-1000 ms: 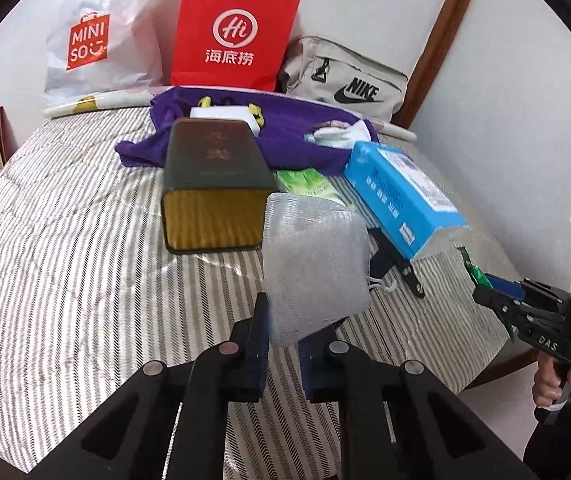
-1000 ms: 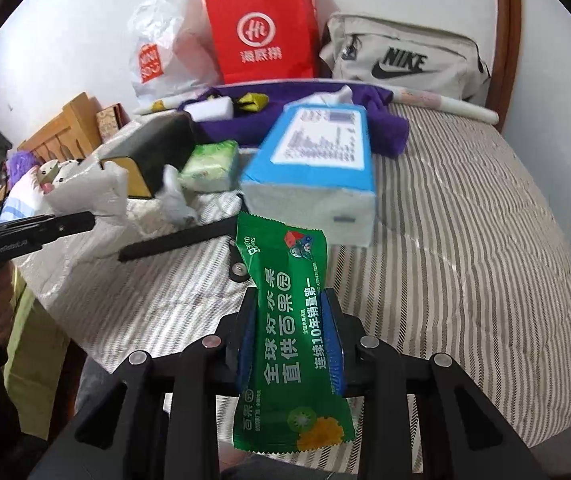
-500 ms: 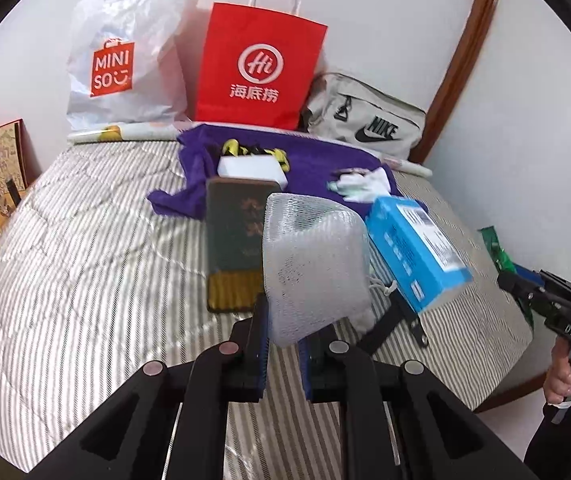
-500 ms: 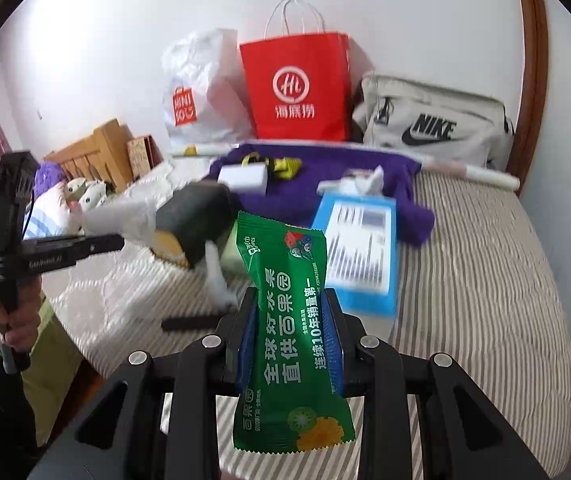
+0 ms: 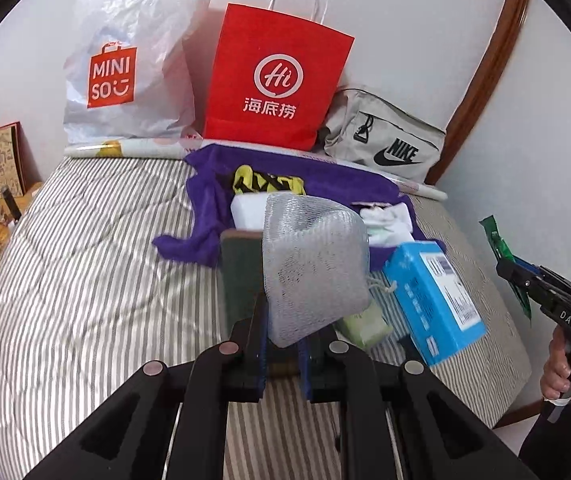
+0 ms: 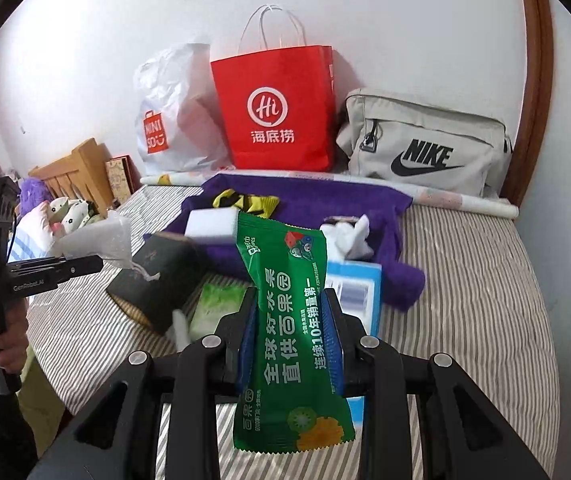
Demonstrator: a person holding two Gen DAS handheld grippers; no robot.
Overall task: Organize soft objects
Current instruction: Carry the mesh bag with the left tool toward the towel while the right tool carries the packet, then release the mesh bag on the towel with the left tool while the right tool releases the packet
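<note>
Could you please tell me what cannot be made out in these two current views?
- Bag contents: the red paper bag and white Miniso bag show only their outsides.
- Dark box, left view: mostly hidden behind the mesh pouch in the left gripper.
- Blue box, right view: partly covered by the green packet in the right gripper.

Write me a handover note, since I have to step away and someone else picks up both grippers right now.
Left gripper: jaws shut on the white mesh pouch, held up above the bed.
Right gripper: jaws shut on the green snack packet, also in the air.
On the striped mattress: dark box, blue box, pale green tissue pack, and a purple cloth carrying a white block and crumpled white cloth.
Done: both items picked up.
Left: set both down somewhere sensible; the rest on the bed looks unsorted.
</note>
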